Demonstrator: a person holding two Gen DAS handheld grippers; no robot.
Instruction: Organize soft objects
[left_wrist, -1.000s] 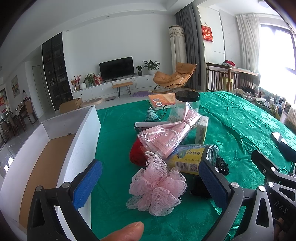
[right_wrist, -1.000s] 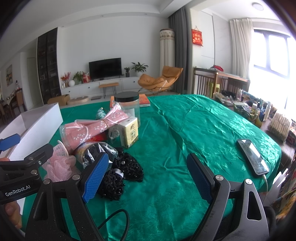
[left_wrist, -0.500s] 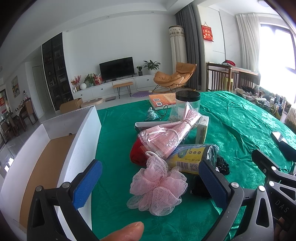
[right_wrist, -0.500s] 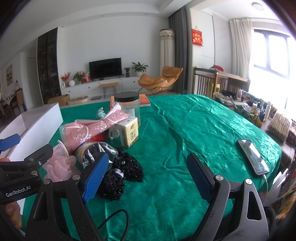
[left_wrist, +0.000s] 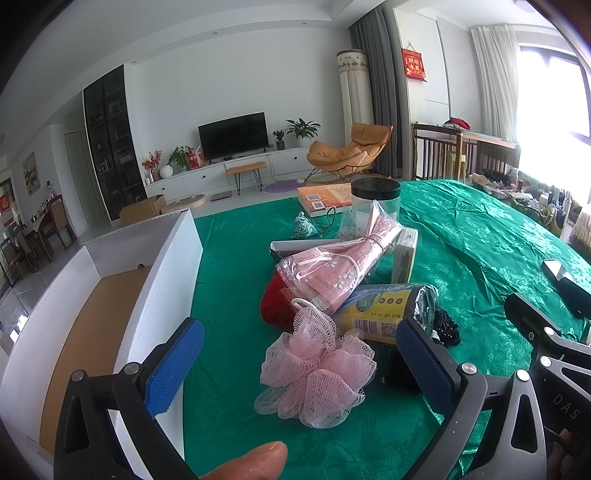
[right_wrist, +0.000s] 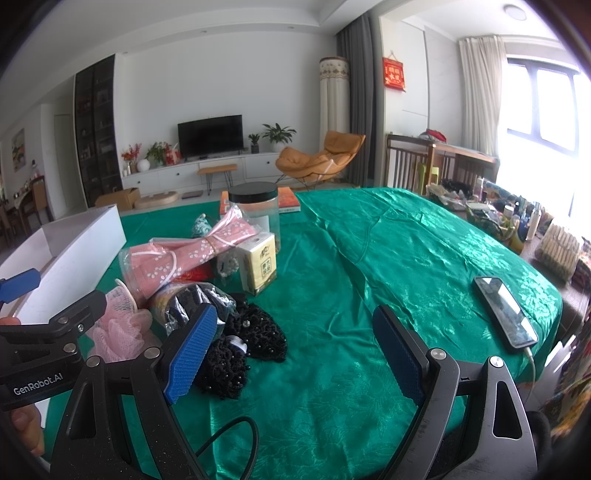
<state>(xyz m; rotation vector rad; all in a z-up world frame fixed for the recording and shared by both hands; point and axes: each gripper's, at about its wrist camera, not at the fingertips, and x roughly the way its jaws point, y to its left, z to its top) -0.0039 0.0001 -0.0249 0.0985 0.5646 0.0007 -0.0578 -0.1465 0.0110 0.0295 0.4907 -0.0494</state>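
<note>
Frilly pink mesh bath pouf (left_wrist: 317, 369)

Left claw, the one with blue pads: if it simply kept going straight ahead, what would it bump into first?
Most likely the pink mesh bath pouf lying on the green tablecloth, centred between the open left claw pads; depth is uncertain.

The red item (left_wrist: 273, 306) lies mostly hidden beneath the pink mask pack (left_wrist: 332, 269).
</note>
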